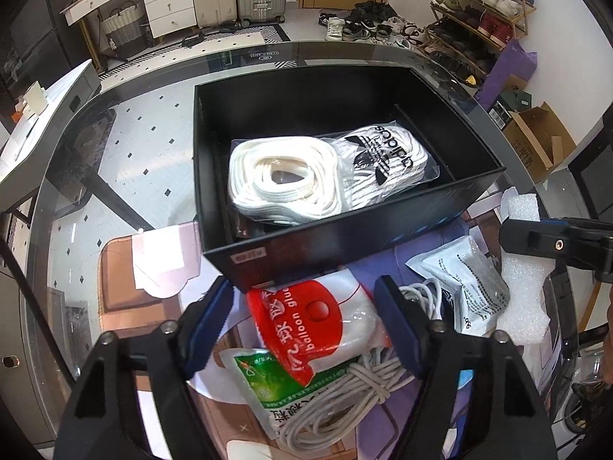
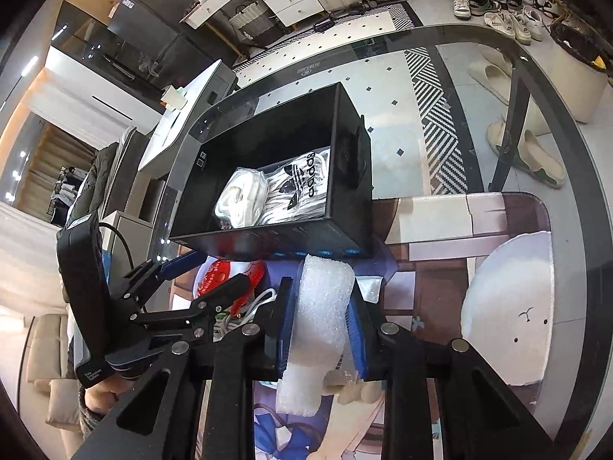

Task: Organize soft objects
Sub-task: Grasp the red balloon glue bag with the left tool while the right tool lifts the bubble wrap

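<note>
My right gripper is squeezing a piece of white foam, which sticks up between its blue pads just in front of the black box. My left gripper sits around the red and white glue bag with its jaws partly apart; the right pad looks like it touches the bag, the left pad does not, and under the bag lie a green bag and a white cord. Inside the box, on the glass table, rest a roll of white laces and a sock pack side by side, touching.
</note>
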